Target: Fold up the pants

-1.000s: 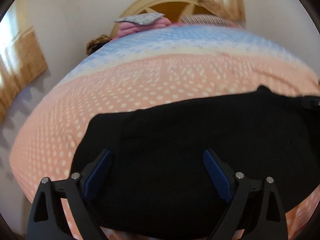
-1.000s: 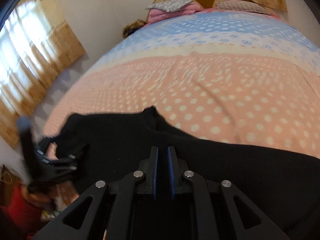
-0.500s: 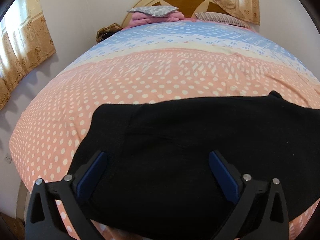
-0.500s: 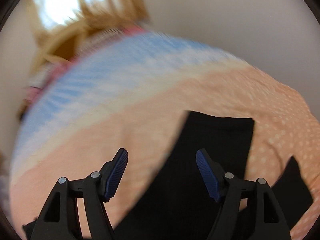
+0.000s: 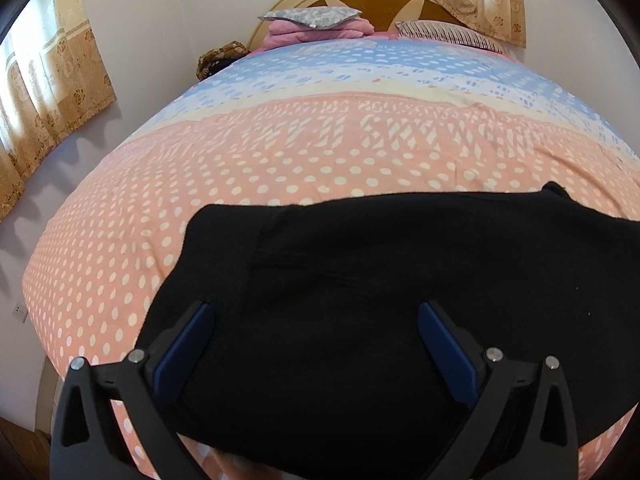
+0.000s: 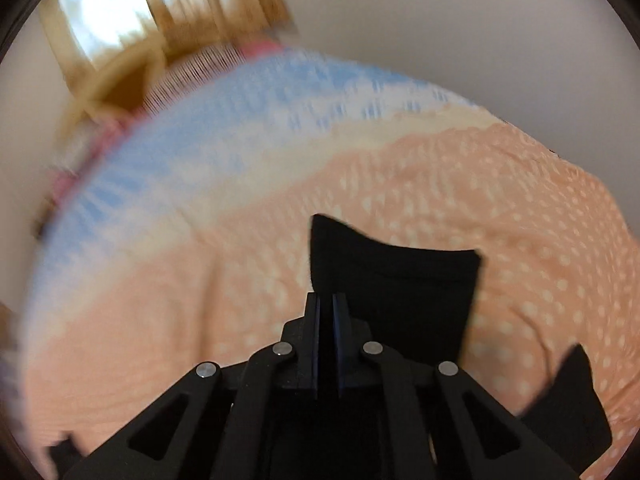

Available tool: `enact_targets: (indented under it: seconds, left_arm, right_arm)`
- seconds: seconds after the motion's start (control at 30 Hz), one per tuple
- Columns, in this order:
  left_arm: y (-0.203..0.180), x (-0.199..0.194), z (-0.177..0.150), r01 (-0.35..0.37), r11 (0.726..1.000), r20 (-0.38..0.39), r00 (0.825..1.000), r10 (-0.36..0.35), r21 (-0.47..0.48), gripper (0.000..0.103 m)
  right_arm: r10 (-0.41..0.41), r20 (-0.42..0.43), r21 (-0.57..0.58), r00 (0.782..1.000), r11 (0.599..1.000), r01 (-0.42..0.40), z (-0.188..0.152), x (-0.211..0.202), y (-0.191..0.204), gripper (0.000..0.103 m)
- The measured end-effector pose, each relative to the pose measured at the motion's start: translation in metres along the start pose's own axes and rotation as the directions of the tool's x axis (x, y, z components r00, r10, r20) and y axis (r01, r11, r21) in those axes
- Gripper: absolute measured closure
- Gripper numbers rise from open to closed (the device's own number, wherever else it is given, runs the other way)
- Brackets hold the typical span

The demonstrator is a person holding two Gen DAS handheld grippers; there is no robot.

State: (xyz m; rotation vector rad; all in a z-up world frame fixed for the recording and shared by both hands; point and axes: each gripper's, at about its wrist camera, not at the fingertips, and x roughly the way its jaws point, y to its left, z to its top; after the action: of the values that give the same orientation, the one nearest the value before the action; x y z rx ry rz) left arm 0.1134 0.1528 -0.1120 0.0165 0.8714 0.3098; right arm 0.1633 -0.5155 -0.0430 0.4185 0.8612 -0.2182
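Now our left tongs (image 5: pixel 312 332) stand wide open above the black pants (image 5: pixel 380 280), which lie spread across the near end of the bed (image 5: pixel 280 152). Our right tongs (image 6: pixel 327 312) have just snapped closed at the edge of a raised trouser leg; whether cloth is pinched, we cannot tell.
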Motion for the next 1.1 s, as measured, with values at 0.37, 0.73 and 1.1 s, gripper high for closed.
enact_targets:
  seconds: [0.37, 0.73, 1.1]
  left_arm:
    - [-0.001, -0.002, -0.003, -0.01, 1.0, 0.001, 1.0, 0.01, -0.015, 0.0]
    - [-0.009, -0.032, 0.001, 0.024, 1.0, 0.062, 0.998, -0.023, -0.008, 0.001]
    - [-0.09, -0.076, -0.002, 0.202, 0.955, 0.122, 0.965, -0.231, 0.215, 0.001]
  right_arm:
    - [0.017, 0.179, 0.184, 0.984, 0.982, -0.05, -0.093, -0.142, -0.14, 0.098]
    - [0.011, 0.168, 0.268, 0.986, 0.962, -0.056, -0.106, -0.147, -0.184, 0.094]
    - [0.059, 0.1, 0.361, 0.993, 0.928, -0.091, -0.12, -0.102, -0.169, 0.044]
